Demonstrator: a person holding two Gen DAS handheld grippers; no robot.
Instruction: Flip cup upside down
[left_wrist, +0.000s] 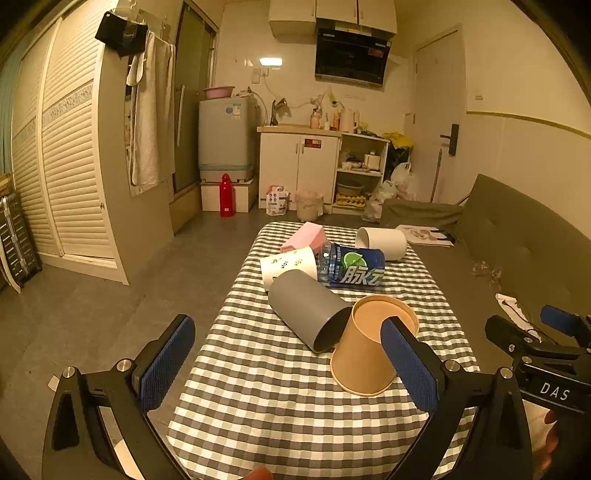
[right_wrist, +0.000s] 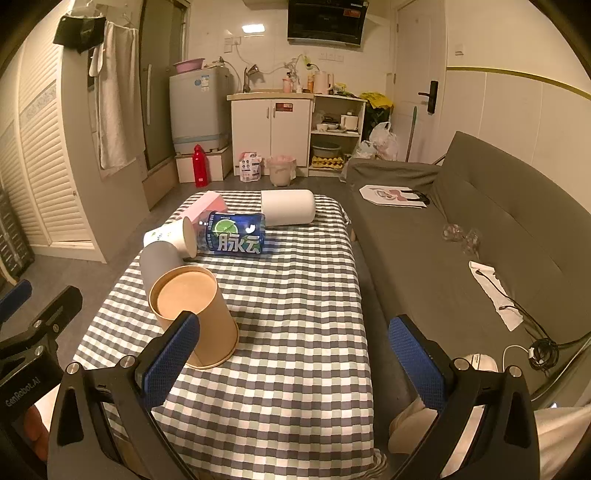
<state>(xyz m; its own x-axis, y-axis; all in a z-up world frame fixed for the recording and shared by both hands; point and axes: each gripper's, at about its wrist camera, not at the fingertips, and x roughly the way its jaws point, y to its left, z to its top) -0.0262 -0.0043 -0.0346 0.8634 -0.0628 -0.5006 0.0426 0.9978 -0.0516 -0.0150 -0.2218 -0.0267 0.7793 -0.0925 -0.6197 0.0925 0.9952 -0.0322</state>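
A brown paper cup (left_wrist: 369, 350) stands mouth-down on the checked table (left_wrist: 280, 413), wider rim on the cloth and recessed base facing up, near the table's near edge and toward its right side as the left wrist camera looks along it. Judged from this pose alone, the flip appears complete for this cup. Beyond it, toward the middle and far end of the table, the other vessels lie on their sides: a grey cup (left_wrist: 306, 306) whose open mouth touches or nearly touches the brown cup's wall, a leaf-printed white cup (left_wrist: 288, 266), a blue-labelled bottle (left_wrist: 351, 267), a pink container (left_wrist: 304, 236) and a plain white cup (left_wrist: 382, 242) near the far right corner. Their tumbled arrangement suggests a stock of cups waiting to be inverted one by one. The left claw (left_wrist: 291, 373) is spread wide and grips nothing; its right finger (left_wrist: 410, 365) overlaps the brown cup in the picture, but contact cannot be confirmed. The right claw (right_wrist: 295, 365) is likewise wide and empty, its left finger (right_wrist: 170, 362) crossing in front of the brown cup (right_wrist: 195, 314) in that view while its other finger hangs over the table's right edge, beside the grey sofa (right_wrist: 480, 236). Both claws hover low over the near end of the table.
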